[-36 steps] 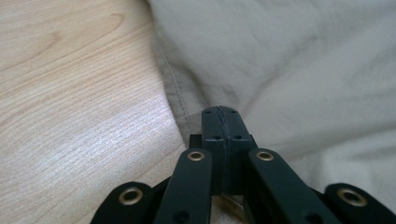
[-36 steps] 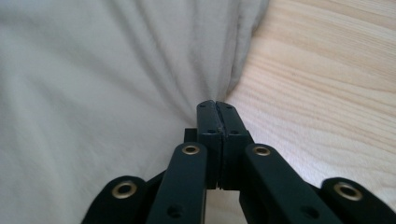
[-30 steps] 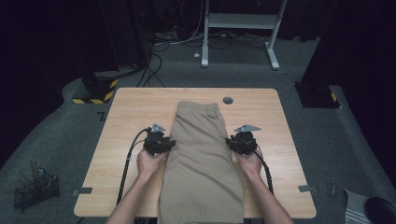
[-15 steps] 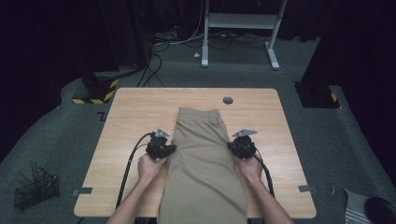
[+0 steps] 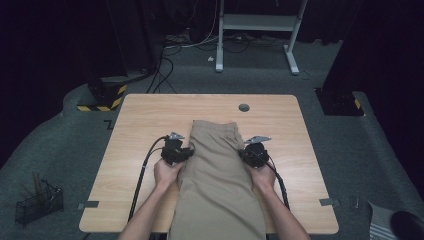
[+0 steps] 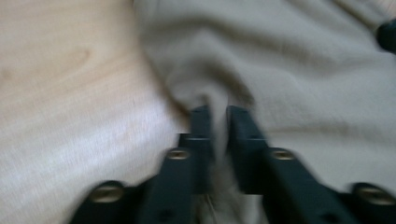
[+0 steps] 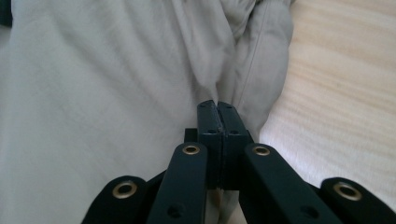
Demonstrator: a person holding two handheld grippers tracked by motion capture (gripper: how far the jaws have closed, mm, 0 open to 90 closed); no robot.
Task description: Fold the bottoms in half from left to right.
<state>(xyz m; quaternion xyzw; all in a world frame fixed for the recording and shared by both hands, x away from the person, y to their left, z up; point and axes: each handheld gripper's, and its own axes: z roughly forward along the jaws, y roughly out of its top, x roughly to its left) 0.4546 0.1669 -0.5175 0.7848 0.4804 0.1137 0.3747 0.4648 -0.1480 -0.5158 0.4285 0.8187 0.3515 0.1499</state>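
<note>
At the lower left of the high view, a wire basket (image 5: pixel 39 204) sits on the carpet beside the worktop (image 5: pixel 140 125), with a few thin brownish sticks standing in it; what they are is too small to tell. Across the middle of the worktop lie tan trousers (image 5: pixel 215 170), waistband toward the top of the frame and legs running off the bottom edge.

At the trousers' left edge, mid-frame, the left gripper (image 5: pixel 186 152) pinches the fabric. Its own view shows the jaws nearly together, a narrow gap between them packed with a raised fold of cloth (image 6: pixel 212 100), after closing hard and easing a little. The wood lies to the left of the fold there.

At the trousers' right edge, level with the other, the right gripper (image 5: pixel 246 154) has its jaws pressed together on a pleat of the same cloth (image 7: pixel 224 79), having just closed. In that view the wood shows at the right, the fabric spreading to the left.
</note>
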